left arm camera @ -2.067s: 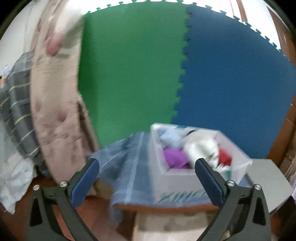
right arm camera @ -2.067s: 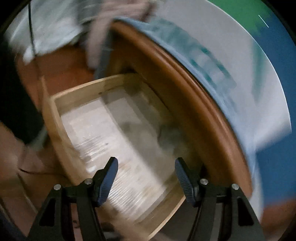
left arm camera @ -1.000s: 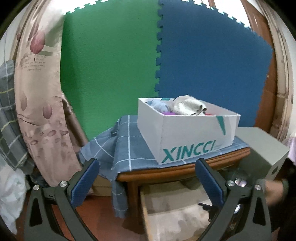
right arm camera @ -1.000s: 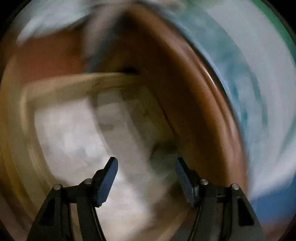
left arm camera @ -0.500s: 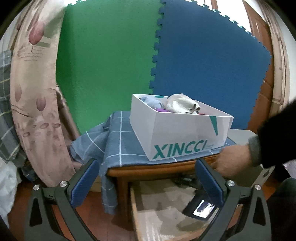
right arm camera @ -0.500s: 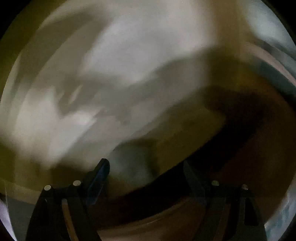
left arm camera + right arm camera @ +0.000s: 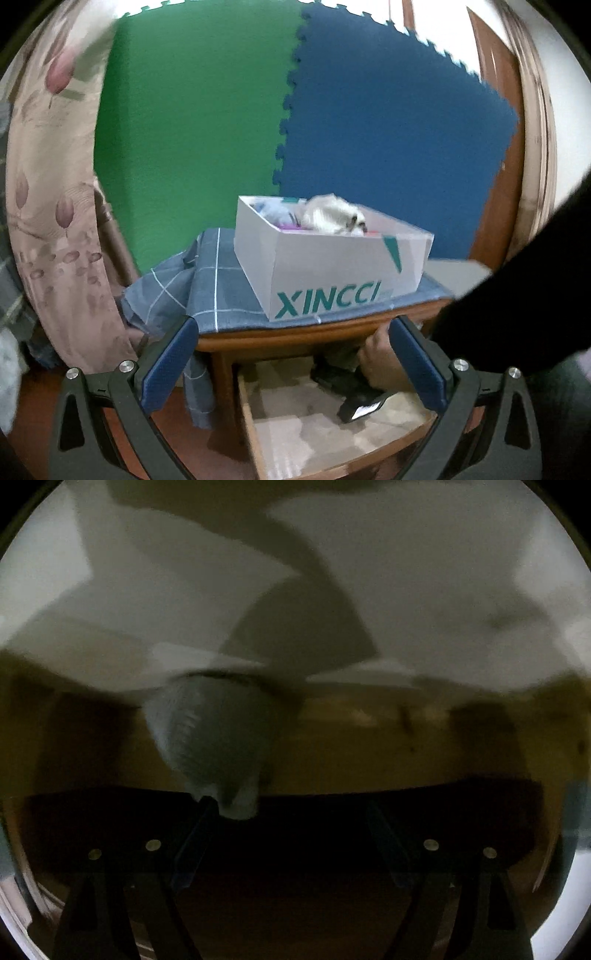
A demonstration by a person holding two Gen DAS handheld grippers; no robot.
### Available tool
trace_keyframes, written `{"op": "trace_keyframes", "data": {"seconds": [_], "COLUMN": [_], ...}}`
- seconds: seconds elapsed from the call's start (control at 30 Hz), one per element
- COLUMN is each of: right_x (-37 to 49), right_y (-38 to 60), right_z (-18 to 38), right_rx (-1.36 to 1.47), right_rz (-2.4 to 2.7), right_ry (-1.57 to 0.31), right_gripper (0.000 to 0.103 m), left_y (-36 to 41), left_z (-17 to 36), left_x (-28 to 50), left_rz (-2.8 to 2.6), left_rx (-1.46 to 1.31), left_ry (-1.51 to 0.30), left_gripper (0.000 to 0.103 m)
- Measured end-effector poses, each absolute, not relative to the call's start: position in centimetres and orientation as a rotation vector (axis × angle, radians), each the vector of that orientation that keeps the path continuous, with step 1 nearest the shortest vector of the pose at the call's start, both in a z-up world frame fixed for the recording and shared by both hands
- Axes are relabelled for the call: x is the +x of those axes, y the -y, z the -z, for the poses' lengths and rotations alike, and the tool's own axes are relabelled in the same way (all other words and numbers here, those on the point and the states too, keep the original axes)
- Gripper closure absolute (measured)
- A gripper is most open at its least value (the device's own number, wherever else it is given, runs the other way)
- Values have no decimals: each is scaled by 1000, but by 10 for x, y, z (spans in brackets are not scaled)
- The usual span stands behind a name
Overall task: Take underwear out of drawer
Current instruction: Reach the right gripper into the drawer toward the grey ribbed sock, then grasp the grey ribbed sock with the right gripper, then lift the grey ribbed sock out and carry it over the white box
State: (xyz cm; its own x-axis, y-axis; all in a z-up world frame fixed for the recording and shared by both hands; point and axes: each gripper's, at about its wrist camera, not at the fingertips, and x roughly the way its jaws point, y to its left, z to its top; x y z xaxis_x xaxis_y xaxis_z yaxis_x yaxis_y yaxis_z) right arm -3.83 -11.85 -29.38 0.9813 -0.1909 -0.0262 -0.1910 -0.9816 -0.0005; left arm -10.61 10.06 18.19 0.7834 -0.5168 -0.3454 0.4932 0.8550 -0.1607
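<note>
Just ahead of the left tip of the wide-open, empty right gripper (image 7: 291, 838), whose jaws have just been opening as it rolled deep into the drawer (image 7: 258, 417), lies the grey underwear (image 7: 214, 738), not yet grasped, while the left gripper (image 7: 295, 354) hangs open and empty outside.

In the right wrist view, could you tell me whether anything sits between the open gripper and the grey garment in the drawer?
Nothing visible does: the grey garment lies just beyond the left finger of the open right gripper, with only dim drawer around it.
</note>
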Motion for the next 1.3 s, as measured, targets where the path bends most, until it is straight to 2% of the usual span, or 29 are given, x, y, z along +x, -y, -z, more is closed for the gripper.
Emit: {"op": "trace_keyframes", "data": {"seconds": [0.03, 0.07, 0.1, 0.13, 0.17, 0.2, 0.27, 0.5, 0.6, 0.83, 1.07, 1.3], "right_x": [-39, -39, -40, -41, -38, -35, -25, -36, -48, -61, -48, -43], "right_y": [120, 123, 126, 130, 135, 134, 125, 94, 73, 6, 2, 23], "right_z": [303, 313, 320, 329, 343, 349, 366, 407, 407, 368, 345, 289], "right_rx": [-3129, -3130, -3132, -3131, -3109, -3085, -3011, -2918, -2774, -2271, -2130, -1999], "right_rz": [-51, -58, -68, -86, -84, -89, -50, -96, -118, -141, -76, -44], "right_ry": [-288, -302, -346, -421, -507, -539, -522, -609, -660, -818, -854, -862], "right_gripper": [19, 32, 55, 65, 83, 93, 98, 100, 101, 101, 101, 101], "left_y": [-105, -109, -115, -119, -124, -128, -135, -133, -126, -116, -110, -97], "left_z": [-183, -184, -185, -185, -186, -186, -187, -189, -188, -181, -168, -160], "left_x": [-106, -106, -105, -105, -104, -104, -104, -104, -106, -101, -93, -87], "left_rz": [544, 542, 538, 532, 526, 524, 510, 504, 493, 420, 360, 353], "left_rx": [-82, -100, -120, -137, -156, -172, -194, -182, -135, -76, -11, 39], "left_ry": [-391, -391, -392, -393, -394, -393, -384, -368, -356, -363, -392, -406], "left_gripper": [1, 1, 1, 1, 1, 1, 1, 1, 1, 1, 1, 1]}}
